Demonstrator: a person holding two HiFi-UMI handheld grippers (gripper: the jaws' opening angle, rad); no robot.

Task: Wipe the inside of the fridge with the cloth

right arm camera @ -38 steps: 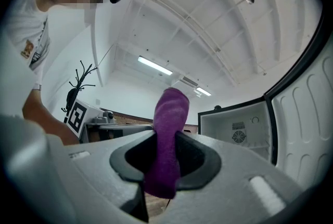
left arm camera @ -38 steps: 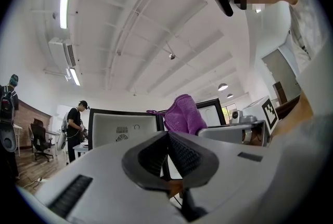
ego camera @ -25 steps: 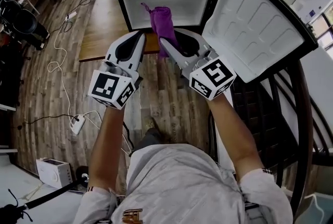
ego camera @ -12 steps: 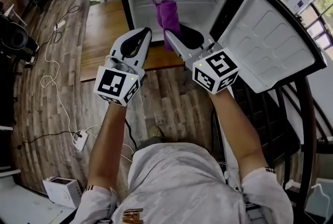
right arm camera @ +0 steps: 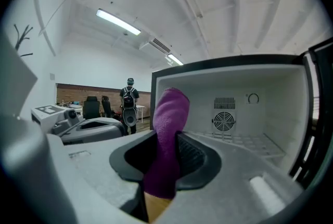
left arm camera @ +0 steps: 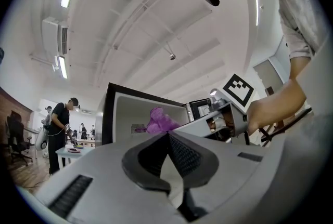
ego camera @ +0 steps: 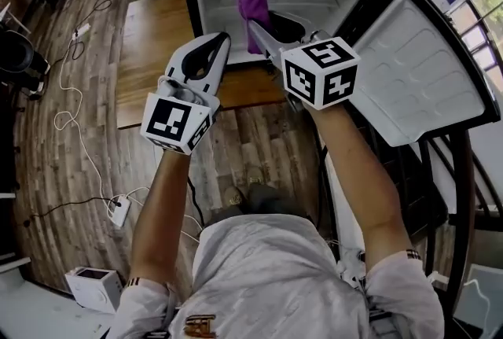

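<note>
Fingers of my right gripper are pinched tight on the purple cloth, which stands upright at the mouth of the open fridge, toward 12 o'clock in my head view. My left gripper sits at its 9 o'clock, jaws pressed together on nothing, short of the fridge.

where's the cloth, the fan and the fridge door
cloth [right arm camera: 167, 129]: right gripper view, middle of the purple fold
fan [right arm camera: 223, 121]: right gripper view, centre of the round grille on the back wall
door [ego camera: 428, 54]: head view, middle of the white inner liner
</note>
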